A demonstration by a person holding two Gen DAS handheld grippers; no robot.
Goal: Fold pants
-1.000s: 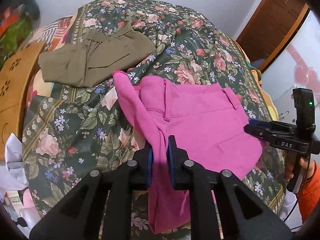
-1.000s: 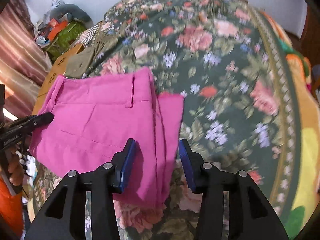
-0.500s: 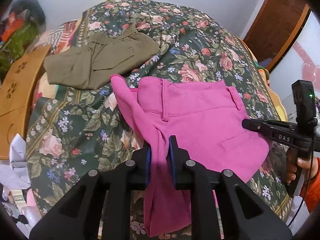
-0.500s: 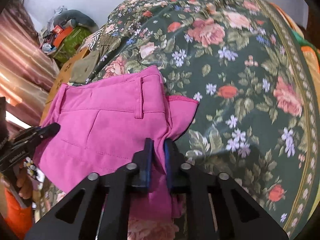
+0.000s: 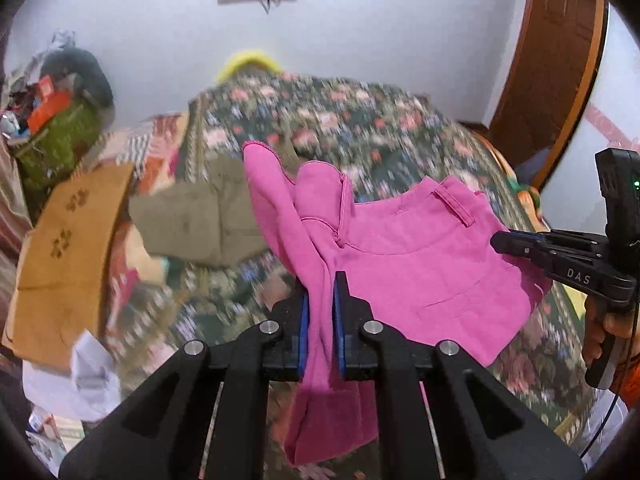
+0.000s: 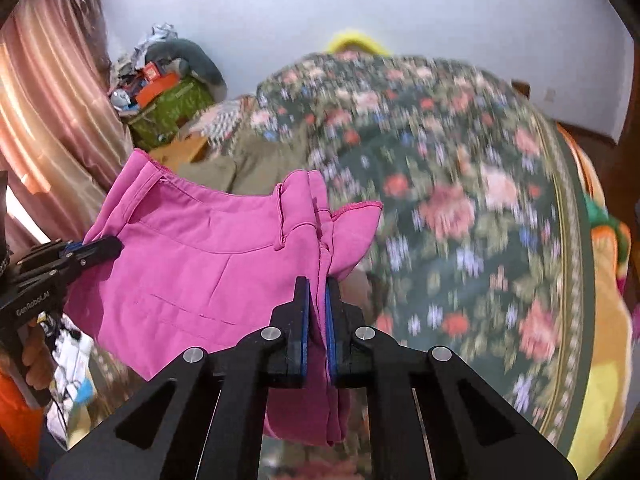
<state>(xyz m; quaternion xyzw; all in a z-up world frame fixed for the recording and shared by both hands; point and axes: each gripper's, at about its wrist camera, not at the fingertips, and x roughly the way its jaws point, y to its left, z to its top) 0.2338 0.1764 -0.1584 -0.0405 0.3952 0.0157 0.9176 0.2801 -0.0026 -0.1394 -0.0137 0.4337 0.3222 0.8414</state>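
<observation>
Our left gripper [image 5: 320,312] is closing on the pants [image 5: 420,264]; our right gripper [image 6: 315,316] clamps them too. They hang between both, above the bed [image 6: 460,184].

Soft, even indoor light fills both wrist views, leaving the pale wall [image 5: 360,32] bright and nearly free of shadow. Motion blur smears the floral bedspread [image 5: 380,128] and the olive garment [image 5: 192,220], while the pink pants [image 5: 420,264] and the black gripper fingers [image 5: 348,320] stay sharp. In the right wrist view a warm glow comes through the pink curtain [image 6: 44,92] at the left, with streaky highlights down its folds. Fisheye distortion bends the wooden door frame [image 5: 560,80], and black vignetting closes every corner.
</observation>
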